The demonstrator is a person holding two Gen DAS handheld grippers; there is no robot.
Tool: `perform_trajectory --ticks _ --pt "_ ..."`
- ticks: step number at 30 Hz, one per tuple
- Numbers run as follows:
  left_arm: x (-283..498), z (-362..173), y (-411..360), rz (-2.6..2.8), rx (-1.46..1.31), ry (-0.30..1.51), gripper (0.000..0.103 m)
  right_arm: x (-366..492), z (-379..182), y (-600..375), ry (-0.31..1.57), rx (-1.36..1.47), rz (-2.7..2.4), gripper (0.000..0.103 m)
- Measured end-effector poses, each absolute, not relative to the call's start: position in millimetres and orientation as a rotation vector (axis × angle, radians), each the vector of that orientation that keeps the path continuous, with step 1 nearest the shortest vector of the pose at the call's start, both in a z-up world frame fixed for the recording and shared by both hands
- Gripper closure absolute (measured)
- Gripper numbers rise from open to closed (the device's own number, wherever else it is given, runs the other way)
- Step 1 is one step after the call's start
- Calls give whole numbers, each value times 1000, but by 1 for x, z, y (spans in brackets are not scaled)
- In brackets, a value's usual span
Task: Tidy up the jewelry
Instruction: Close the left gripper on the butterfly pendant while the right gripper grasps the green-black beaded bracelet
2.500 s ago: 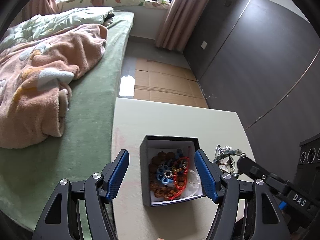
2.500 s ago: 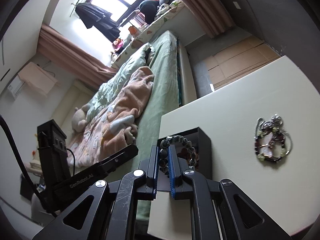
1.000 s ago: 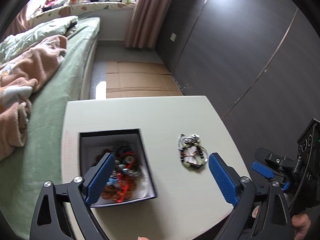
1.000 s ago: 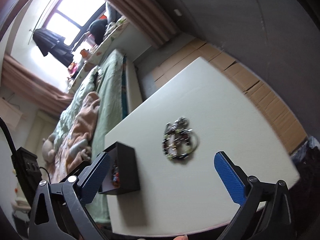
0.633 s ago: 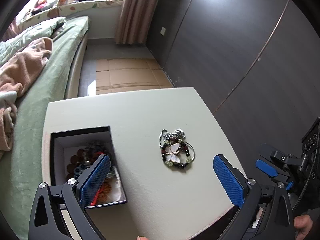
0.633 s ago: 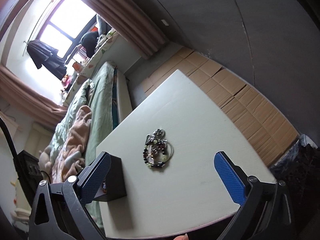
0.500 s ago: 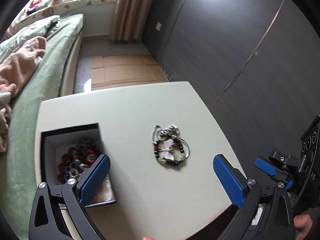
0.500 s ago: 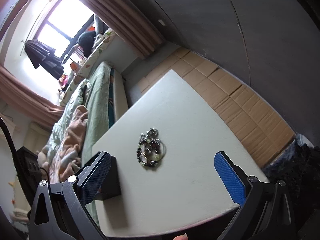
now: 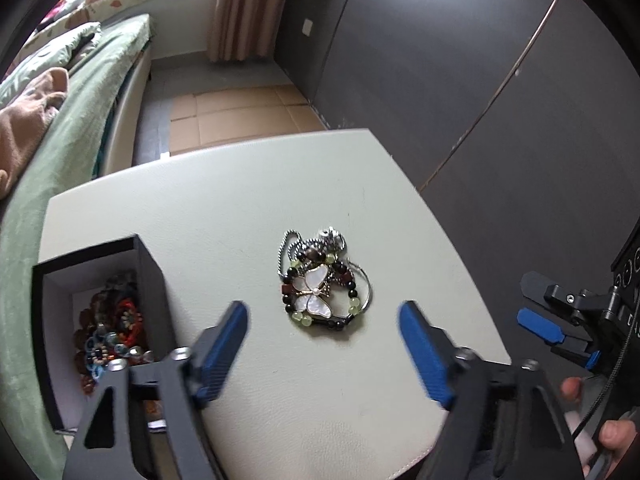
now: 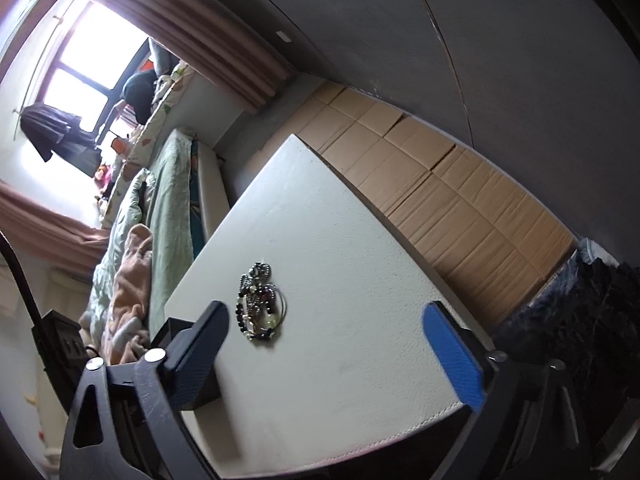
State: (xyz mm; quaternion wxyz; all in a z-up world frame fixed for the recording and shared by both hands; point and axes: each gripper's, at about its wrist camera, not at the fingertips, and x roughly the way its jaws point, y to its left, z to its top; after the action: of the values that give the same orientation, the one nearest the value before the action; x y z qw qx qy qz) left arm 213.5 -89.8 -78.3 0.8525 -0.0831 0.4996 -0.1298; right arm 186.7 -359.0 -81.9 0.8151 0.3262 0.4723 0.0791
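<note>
A tangle of jewelry (image 9: 322,283), with a white butterfly pendant, dark and green beads and a silver chain, lies on the white table (image 9: 248,200). A black open box (image 9: 150,268) holding several bead bracelets (image 9: 110,332) stands to its left. My left gripper (image 9: 322,328) is open and empty, its blue pads either side of the pile and just short of it. My right gripper (image 10: 326,340) is open and empty above the table's near edge; the pile (image 10: 260,304) lies near its left finger (image 10: 204,340), with the box (image 10: 172,326) behind that finger.
A bed (image 9: 60,128) with green cover and pink blanket runs along the table's left side. Cardboard sheets (image 9: 236,112) cover the floor beyond. A dark wall (image 9: 440,80) stands at right. The right gripper's tip (image 9: 540,324) and a hand (image 9: 600,428) show at the left view's right edge.
The right gripper has let go of a dark bead bracelet at the box, opened and drawn back. The left gripper has swung from the box to the loose pile, and its jaws have narrowed.
</note>
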Motion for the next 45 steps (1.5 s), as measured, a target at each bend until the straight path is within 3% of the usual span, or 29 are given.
perform_trajectory --ticks 3,7,10,17,21,24,34,41,45 --pt "220 -88 -94 -274 -168 1076 47 193 -90 -358 1037 714 180 18" --pt "228 -97 -100 -276 -155 1090 57 200 -97 -355 1064 730 191 23" --pt "234 -101 -106 -275 -129 1090 62 205 -97 -348 1070 712 193 25" --pt "247 -120 -112 -254 -101 1146 69 220 -103 -332 1113 688 247 47" --pt "252 -123 -108 -240 -101 1151 78 228 -106 -321 1126 672 267 50" --pt "253 -116 -102 -250 -137 1137 90 234 -105 -313 1131 664 279 50" --pt "247 -92 -82 -277 -219 1087 90 241 -107 -287 1150 638 329 51" --pt "240 -76 -57 -266 -256 1041 90 250 -111 -268 1173 596 365 75" --pt "237 -71 -44 -253 -268 1032 90 255 -112 -254 1180 537 365 75"
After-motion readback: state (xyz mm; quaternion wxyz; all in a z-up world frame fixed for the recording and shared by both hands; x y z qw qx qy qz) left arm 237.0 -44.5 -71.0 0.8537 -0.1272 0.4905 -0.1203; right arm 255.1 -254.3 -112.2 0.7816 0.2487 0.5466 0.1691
